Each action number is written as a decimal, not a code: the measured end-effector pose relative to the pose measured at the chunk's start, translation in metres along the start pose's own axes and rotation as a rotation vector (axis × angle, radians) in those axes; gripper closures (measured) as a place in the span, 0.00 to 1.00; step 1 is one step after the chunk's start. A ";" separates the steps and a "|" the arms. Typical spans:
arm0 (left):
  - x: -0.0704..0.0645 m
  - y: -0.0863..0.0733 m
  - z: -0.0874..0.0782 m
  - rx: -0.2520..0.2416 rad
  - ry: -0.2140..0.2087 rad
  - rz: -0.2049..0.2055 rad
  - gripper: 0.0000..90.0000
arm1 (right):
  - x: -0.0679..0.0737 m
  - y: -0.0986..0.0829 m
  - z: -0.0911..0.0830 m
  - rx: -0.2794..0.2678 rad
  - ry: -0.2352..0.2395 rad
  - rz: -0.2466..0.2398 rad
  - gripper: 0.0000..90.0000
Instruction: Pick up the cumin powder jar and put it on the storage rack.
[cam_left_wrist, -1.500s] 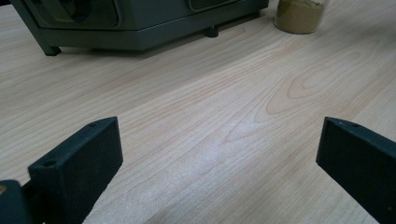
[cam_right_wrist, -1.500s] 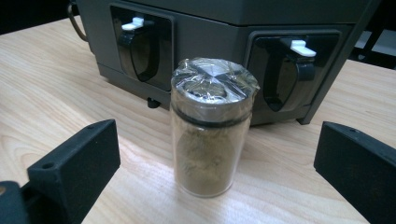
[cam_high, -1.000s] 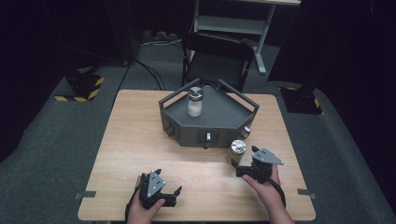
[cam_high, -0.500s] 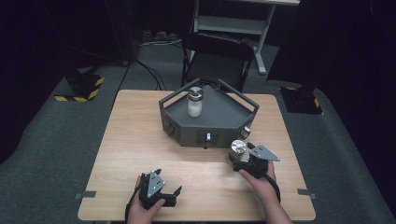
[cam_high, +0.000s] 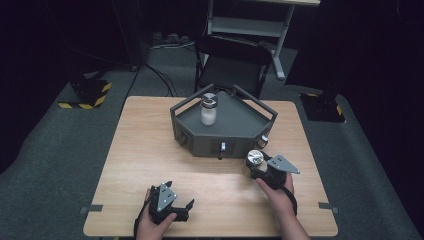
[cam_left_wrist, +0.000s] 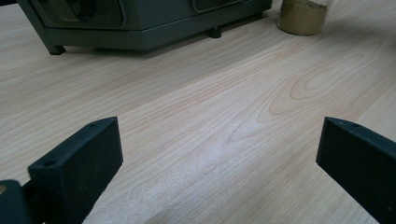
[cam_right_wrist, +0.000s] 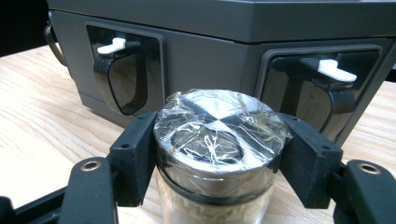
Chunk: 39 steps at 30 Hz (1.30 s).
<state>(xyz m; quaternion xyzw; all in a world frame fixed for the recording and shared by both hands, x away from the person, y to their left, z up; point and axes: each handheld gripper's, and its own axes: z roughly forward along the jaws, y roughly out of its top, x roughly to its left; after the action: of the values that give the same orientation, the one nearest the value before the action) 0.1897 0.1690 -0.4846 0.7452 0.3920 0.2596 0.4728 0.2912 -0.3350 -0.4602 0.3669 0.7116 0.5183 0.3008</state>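
Both right tongs pads against the spice jar.

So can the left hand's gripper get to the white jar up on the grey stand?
Probably yes. The left gripper is open and holds nothing, bare table lies ahead of it, and the white jar stands uncovered on the grey stand.

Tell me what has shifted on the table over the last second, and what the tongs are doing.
The right tongs moved forward toward the grey rack and now stand with their jaws on either side of the foil-capped jar, touching its cap. The jar itself stayed in place by the rack's front right corner. The left tongs stayed open and resting on the table; the white jar on the rack did not move.
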 end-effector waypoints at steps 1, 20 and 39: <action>0.000 0.000 0.000 0.000 0.001 -0.001 0.01 | 0.000 -0.001 0.000 -0.006 -0.001 -0.004 0.38; 0.001 0.000 0.000 -0.001 -0.003 -0.010 0.01 | 0.005 -0.002 -0.006 -0.036 -0.030 -0.001 0.39; 0.002 0.000 0.000 0.000 -0.007 -0.011 0.01 | 0.009 0.014 -0.032 -0.079 -0.032 -0.011 0.39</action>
<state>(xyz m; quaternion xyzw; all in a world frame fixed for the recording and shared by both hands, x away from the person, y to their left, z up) 0.1904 0.1705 -0.4847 0.7439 0.3943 0.2544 0.4758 0.2631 -0.3413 -0.4382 0.3591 0.6876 0.5383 0.3294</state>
